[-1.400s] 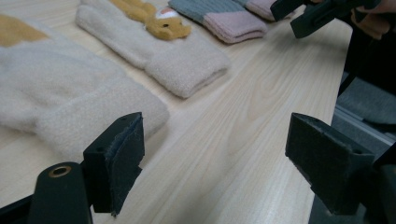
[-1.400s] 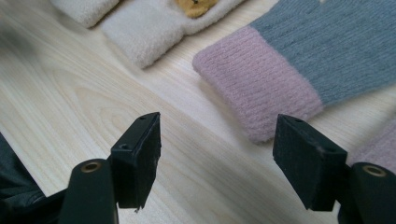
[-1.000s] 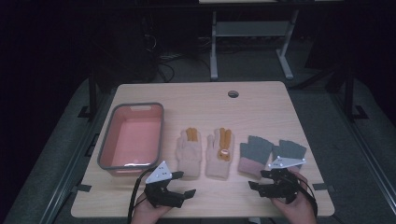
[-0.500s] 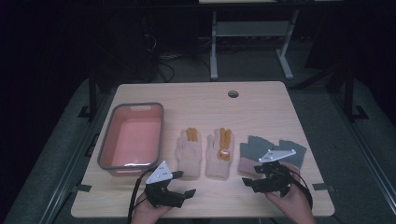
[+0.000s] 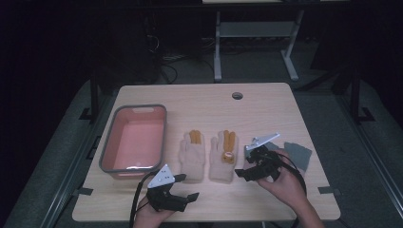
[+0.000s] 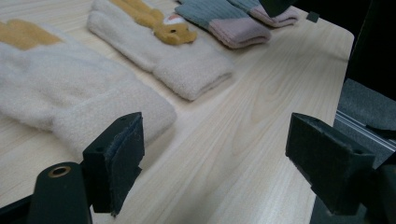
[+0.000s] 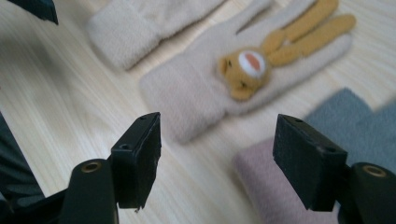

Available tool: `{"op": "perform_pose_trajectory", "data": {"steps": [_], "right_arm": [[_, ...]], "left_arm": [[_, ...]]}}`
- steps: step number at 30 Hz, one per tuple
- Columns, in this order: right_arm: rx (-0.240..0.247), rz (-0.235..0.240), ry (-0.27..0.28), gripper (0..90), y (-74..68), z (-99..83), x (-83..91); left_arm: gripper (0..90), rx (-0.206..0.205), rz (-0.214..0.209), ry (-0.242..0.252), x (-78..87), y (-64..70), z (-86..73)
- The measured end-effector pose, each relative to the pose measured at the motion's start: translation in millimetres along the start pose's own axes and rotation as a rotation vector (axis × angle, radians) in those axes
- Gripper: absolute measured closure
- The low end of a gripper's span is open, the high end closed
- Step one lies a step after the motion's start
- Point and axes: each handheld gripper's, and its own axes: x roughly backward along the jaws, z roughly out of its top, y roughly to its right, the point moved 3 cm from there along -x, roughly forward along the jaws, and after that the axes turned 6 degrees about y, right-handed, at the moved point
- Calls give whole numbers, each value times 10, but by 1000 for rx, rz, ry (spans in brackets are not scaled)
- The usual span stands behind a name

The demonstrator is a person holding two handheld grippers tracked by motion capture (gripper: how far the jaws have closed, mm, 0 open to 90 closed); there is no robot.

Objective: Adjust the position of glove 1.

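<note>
A: Both claws gape empty. The right gripper (image 5: 251, 171) hovers at the grey glove's (image 5: 298, 154) pink cuff; the bear glove (image 7: 224, 84) lies at its eleven o'clock, near enough to snag.

B: The left gripper (image 5: 183, 186) sits below the plain cream glove (image 5: 192, 154). The right hand hides most of the grey pair.

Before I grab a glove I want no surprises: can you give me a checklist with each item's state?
1. Right claw open: ok.
2. Left claw open: ok.
3. Bear glove lying flat, cuff toward the right claw: ok.
4. Plain cream glove apart from the bear glove: ok.
5. Pink bin empty inside: ok.
6. Grey gloves not overlapping each other: cannot tell.
</note>
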Motion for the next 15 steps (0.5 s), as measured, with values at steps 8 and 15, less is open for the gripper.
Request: {"op": "perform_pose_trajectory", "data": {"steps": [8,15], "right_arm": [[21,17,-18,326,22,203,-128],[39,13,-48,331,71,384,-260]], "left_arm": [[198,1,0,-6,-1,3,3],[198,-4,-4,2,-13,27,6]]}}
